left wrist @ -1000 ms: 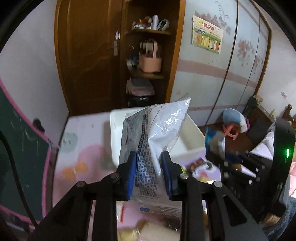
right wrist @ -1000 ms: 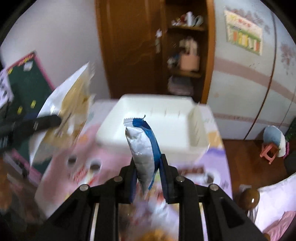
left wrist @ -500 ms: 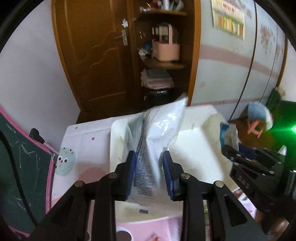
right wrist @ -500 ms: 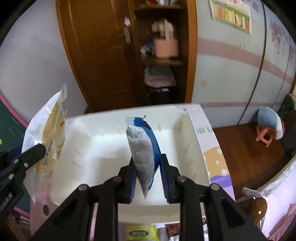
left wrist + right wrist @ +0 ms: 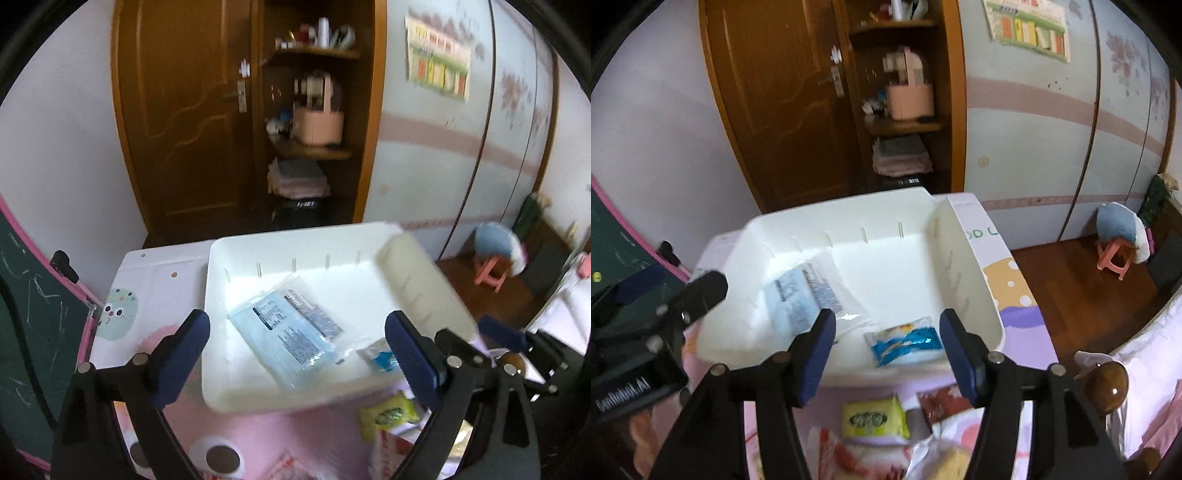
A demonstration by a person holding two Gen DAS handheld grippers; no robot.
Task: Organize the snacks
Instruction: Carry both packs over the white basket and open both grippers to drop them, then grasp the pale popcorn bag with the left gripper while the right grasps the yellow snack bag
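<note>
A white plastic bin (image 5: 295,236) (image 5: 967,280) stands on the pink table. A large blue-and-clear snack packet (image 5: 291,328) (image 5: 809,295) lies flat on its floor, label up. Near the bin's front right corner lies a small blue-and-white packet (image 5: 382,356) (image 5: 905,345). My left gripper (image 5: 301,345) hangs over the bin, its jaws opening wide and touching nothing. My right gripper (image 5: 888,350) is just above the small packet with its jaws opening; the pads stand clear of it. The left gripper (image 5: 672,288) also shows at the left of the right wrist view.
In front of the bin lie a yellow packet (image 5: 873,421), a dark red packet (image 5: 942,400) and a red-and-white packet (image 5: 846,454). A green chalkboard (image 5: 29,332) leans at the table's left. A brown knob (image 5: 1108,384) and bedding are on the right; a pink stool (image 5: 1115,258) stands on the floor.
Both grippers moved forward and down over the bin and opened. The large packet dropped from the left one and the small packet from the right; both now lie in the bin.
</note>
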